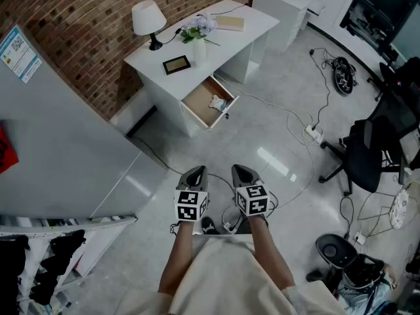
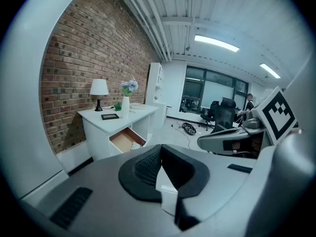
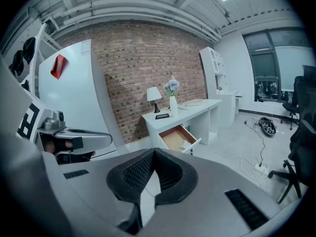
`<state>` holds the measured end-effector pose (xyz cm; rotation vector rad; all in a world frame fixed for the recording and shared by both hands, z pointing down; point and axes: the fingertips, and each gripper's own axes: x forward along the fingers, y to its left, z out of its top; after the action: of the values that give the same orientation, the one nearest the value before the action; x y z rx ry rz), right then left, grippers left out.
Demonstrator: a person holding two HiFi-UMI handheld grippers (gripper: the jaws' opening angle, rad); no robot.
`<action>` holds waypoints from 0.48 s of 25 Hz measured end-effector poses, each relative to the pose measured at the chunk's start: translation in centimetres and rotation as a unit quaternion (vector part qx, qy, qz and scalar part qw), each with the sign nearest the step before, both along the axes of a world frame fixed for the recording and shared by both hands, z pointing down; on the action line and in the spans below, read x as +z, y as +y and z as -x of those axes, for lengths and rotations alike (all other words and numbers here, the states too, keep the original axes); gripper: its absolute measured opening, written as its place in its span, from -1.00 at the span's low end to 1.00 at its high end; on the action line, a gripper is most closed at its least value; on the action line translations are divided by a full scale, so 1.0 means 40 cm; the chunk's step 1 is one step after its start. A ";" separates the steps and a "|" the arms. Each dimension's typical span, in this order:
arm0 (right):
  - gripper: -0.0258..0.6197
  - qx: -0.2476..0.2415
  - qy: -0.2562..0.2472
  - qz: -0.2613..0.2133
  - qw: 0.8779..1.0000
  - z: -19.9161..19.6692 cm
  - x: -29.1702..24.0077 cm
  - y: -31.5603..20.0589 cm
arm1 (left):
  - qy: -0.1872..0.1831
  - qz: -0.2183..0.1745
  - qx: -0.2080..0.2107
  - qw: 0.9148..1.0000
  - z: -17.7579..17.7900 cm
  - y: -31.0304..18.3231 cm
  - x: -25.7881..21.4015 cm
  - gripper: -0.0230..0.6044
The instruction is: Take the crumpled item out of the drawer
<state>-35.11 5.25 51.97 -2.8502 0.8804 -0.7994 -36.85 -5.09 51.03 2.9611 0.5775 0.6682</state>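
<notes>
The white desk's wooden drawer [image 1: 203, 104] stands pulled open, far across the floor from me. A small pale crumpled item [image 1: 217, 102] lies in its right part; it also shows in the drawer in the left gripper view [image 2: 134, 145] and the right gripper view [image 3: 186, 144]. My left gripper [image 1: 196, 171] and right gripper [image 1: 240, 170] are held side by side close to my body, pointing toward the desk. Both are shut with nothing between the jaws, as the left gripper [image 2: 160, 151] and the right gripper [image 3: 153, 153] show in their own views.
On the desk [image 1: 249, 16] are a white lamp [image 1: 148, 18], a picture frame [image 1: 176, 64], a vase of flowers [image 1: 198, 35] and a book [image 1: 230, 23]. A grey panel [image 1: 59, 143] stands at left. Cables and a power strip [image 1: 311, 133] lie right of the path, near an office chair [image 1: 367, 151].
</notes>
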 end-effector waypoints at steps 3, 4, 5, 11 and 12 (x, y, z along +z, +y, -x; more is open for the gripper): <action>-0.84 -0.005 -0.001 0.002 1.000 -0.042 0.009 0.000 | -0.002 -0.002 -0.002 1.000 -0.040 0.003 0.010 -0.87; -0.84 -0.007 -0.002 0.002 1.000 -0.057 0.013 0.001 | -0.002 -0.002 -0.005 1.000 -0.056 0.003 0.010 -0.87; -0.84 -0.009 -0.002 0.003 1.000 -0.072 0.017 0.001 | -0.001 -0.001 -0.008 1.000 -0.072 0.002 0.009 -0.87; -0.84 -0.024 0.002 -0.002 1.000 -0.190 0.016 0.037 | 0.001 0.000 -0.037 0.999 -0.171 0.023 -0.007 -0.87; -0.84 -0.030 0.002 -0.005 1.000 -0.212 0.011 0.048 | 0.000 -0.001 -0.042 0.999 -0.187 0.031 -0.009 -0.87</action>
<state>-26.62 7.18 52.43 -2.8308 0.9708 -0.7930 -29.37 -3.86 50.67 2.9683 0.4503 0.6608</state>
